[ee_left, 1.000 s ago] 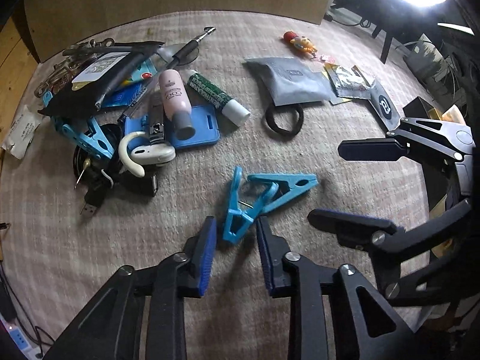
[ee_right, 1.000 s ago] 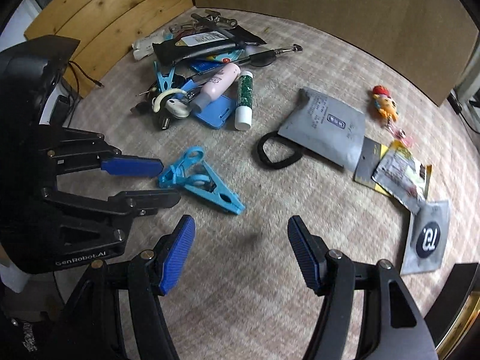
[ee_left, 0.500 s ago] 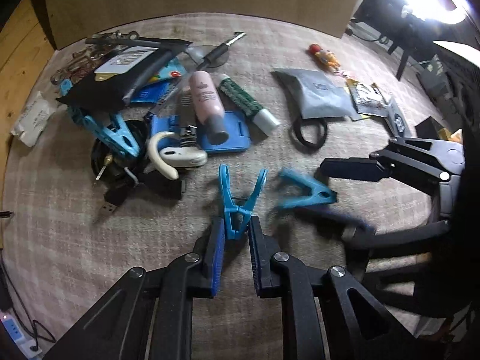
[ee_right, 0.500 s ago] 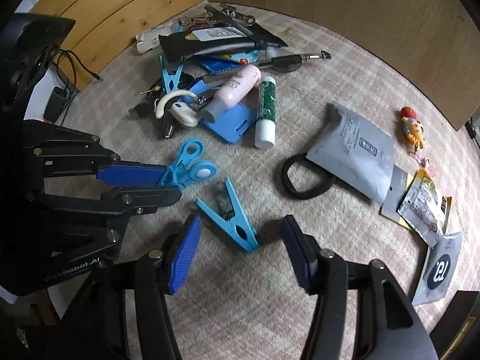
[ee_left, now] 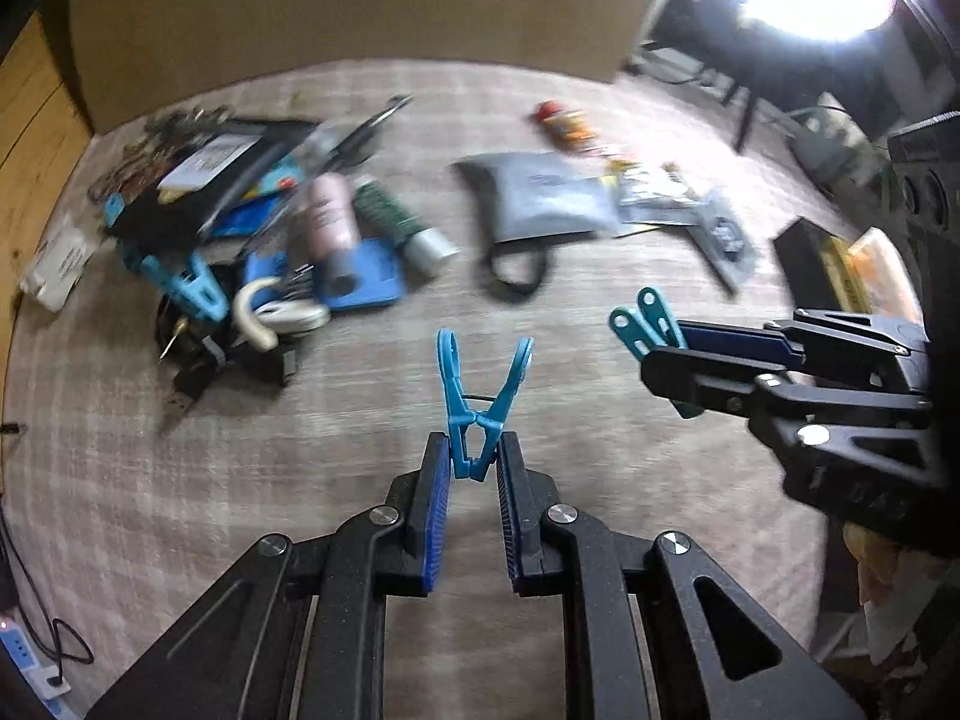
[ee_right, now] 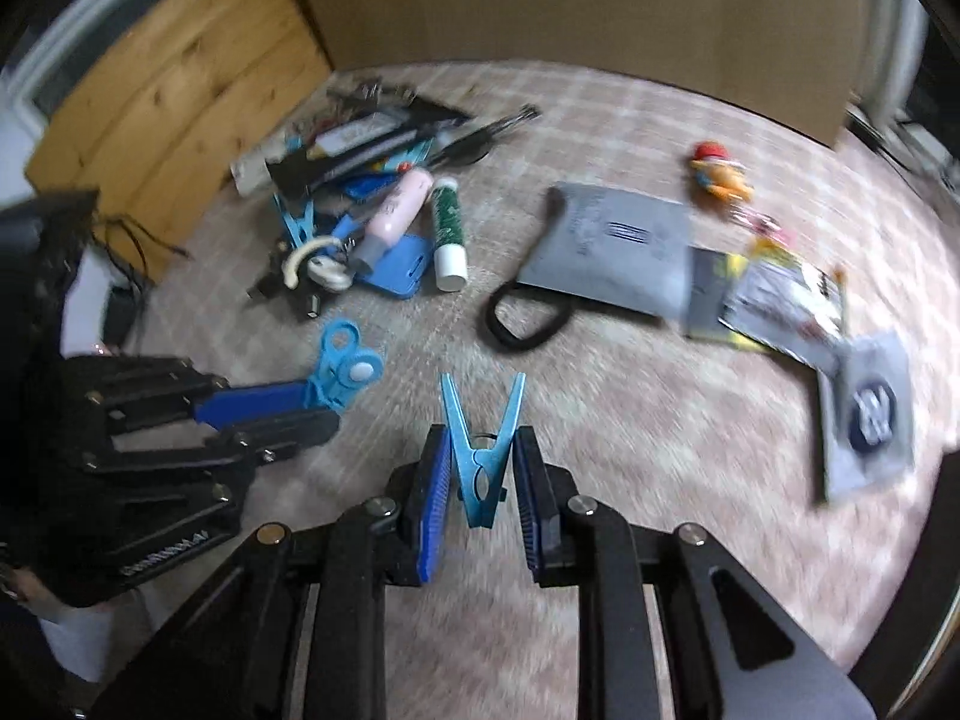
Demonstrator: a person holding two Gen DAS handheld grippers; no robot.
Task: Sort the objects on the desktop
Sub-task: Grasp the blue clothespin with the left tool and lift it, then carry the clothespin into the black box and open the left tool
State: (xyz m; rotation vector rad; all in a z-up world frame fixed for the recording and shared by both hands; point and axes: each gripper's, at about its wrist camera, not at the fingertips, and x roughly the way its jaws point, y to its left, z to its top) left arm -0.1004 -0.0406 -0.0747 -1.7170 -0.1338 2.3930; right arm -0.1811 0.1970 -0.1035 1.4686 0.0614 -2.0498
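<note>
My left gripper (ee_left: pixel 474 468) is shut on a blue clothes peg (ee_left: pixel 483 396) and holds it above the checked cloth, its handles pointing away. My right gripper (ee_right: pixel 483 474) is shut on a second, teal clothes peg (ee_right: pixel 483 444), also lifted. In the left wrist view the right gripper (ee_left: pixel 660 342) shows at the right with its peg (ee_left: pixel 645 321) sticking out. In the right wrist view the left gripper (ee_right: pixel 318 402) shows at the left with its peg (ee_right: pixel 345 366). Both views are blurred.
A heap at the back left holds a third blue peg (ee_left: pixel 180 279), a pink bottle (ee_left: pixel 330 225), a green tube (ee_left: pixel 402 228), a blue card holder (ee_left: pixel 360 276) and a black pouch (ee_left: pixel 198 180). A grey packet (ee_right: pixel 612 246), sachets (ee_right: pixel 774 300) and a black hair tie (ee_right: pixel 528 318) lie to the right.
Both grippers have closed on the two pegs that lay together on the cloth, pulled them apart and lifted them. The right gripper was open half a second ago.
</note>
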